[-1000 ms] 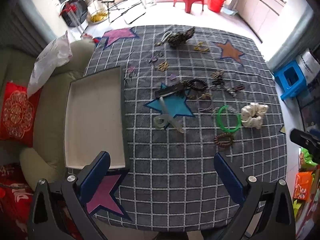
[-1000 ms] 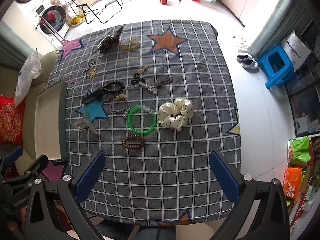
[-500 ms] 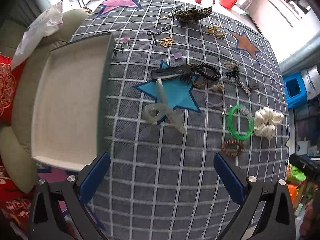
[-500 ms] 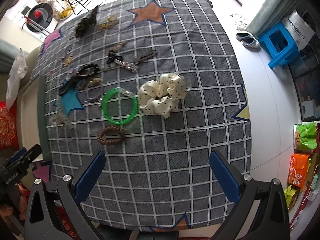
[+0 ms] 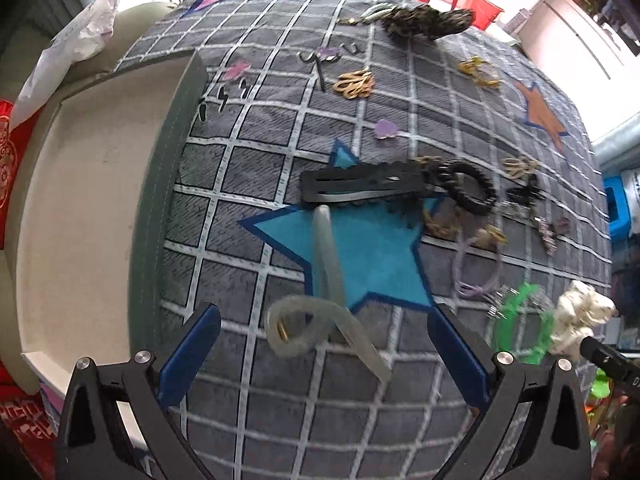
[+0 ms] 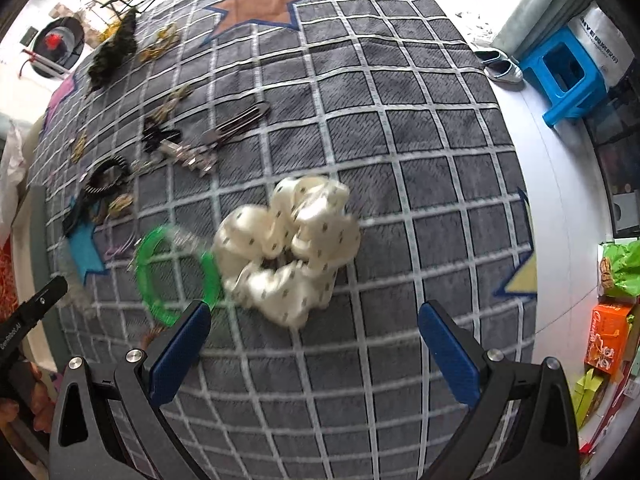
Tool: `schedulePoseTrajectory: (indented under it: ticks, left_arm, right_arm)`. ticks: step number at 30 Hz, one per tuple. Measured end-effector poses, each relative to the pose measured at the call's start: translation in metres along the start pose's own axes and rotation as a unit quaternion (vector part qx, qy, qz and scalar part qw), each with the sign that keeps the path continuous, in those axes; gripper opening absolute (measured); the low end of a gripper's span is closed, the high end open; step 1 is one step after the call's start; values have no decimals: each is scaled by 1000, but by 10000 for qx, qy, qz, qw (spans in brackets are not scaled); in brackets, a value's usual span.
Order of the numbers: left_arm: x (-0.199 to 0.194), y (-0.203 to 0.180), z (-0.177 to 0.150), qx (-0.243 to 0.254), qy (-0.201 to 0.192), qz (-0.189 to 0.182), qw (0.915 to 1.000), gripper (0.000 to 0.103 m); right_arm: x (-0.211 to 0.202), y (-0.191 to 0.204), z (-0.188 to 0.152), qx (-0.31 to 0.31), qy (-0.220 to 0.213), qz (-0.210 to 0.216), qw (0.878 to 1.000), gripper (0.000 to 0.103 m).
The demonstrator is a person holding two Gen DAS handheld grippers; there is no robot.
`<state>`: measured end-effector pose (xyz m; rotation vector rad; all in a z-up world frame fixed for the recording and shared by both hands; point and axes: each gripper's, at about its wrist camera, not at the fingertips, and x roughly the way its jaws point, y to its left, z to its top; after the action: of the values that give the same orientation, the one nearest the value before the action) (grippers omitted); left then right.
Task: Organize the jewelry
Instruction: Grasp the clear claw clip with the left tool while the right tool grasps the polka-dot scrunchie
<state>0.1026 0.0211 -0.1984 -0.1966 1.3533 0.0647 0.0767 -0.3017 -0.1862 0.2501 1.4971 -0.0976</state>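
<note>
While both claws hang over the cloth, neither has yet picked anything up.

Left gripper [image 5: 324, 344]: jaws spread wide, holding nothing, low in the frame, straddling the looped end of the translucent strap [image 5: 304, 328].

Left target: the strap runs from its loop at lower centre up across the blue star [image 5: 372, 256] to the black hair clip [image 5: 360, 188]; a pinch is best made on the loop, where the band stands up off the cloth.

Right gripper [image 6: 314, 344]: jaws likewise wide apart and empty, set just below the cream scrunchie [image 6: 292, 248].

Right target: the scrunchie sits mid-frame, bulky and soft, so a deep, centred squeeze should hold it; the green bangle [image 6: 176, 272] lies against its left side and close to the left finger, so keep that finger clear.

Destination: the white tray [image 5: 80, 216] at the left edge, probably empty, though blur hides detail.

Remaining: many small pieces scattered toward the upper frame.
</note>
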Motion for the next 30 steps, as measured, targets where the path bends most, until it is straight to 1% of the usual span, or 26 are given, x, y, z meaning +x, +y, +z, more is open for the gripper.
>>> schedulePoseTrajectory:
  ticks: [6, 10, 11, 14, 15, 16, 17, 18, 20, 21, 22, 24, 27, 30]
  left_arm:
    - [22, 2, 5, -48, 37, 104, 9999, 103]
    - [26, 2, 6, -49, 21, 145, 9999, 103]
    - [27, 2, 7, -36, 10, 163, 9999, 103]
    - [27, -1, 4, 67, -58, 293, 9995, 91]
    - [26, -2, 4, 106, -85, 325, 9994, 88]
    - [24, -4, 3, 130, -92, 348, 9993, 82]
    - [22, -6, 3, 165, -122, 353, 9992, 76]
    - [21, -7, 1, 193, -146, 361, 9991, 72]
    - [18, -12, -3, 229, -157, 397, 9988, 56]
    - [17, -12, -4, 243, -167, 393, 9988, 51]
    - [16, -11, -5, 249, -166, 353, 9989, 49]
    - [13, -12, -6, 247, -160, 236, 9993, 48]
    - [2, -12, -6, 403, -270, 157, 9987, 48]
    - [-8, -20, -9, 468, -301, 53, 9984, 48]
  right_arm:
    - [20, -1, 13, 33, -22, -22, 10000, 103]
    - [31, 6, 16, -62, 4, -22, 10000, 103]
    - [32, 8, 15, -83, -11, -35, 10000, 101]
    - [36, 8, 13, -122, -48, -121, 9998, 95]
    - [35, 8, 11, -149, -94, -145, 9997, 91]
    - [35, 8, 11, -184, -141, -161, 9996, 88]
    - [34, 7, 10, -231, -186, -191, 9994, 81]
    - [32, 13, 10, -260, -199, -208, 9992, 73]
    - [28, 18, 12, -294, -241, -192, 9991, 61]
    - [26, 18, 12, -285, -261, -173, 9991, 51]
    - [26, 18, 13, -267, -273, -145, 9992, 45]
    - [24, 19, 13, -195, -258, -27, 9995, 25]
    - [14, 13, 17, -151, -252, 22, 9996, 21]
    - [4, 10, 15, -122, -269, 91, 9995, 19]
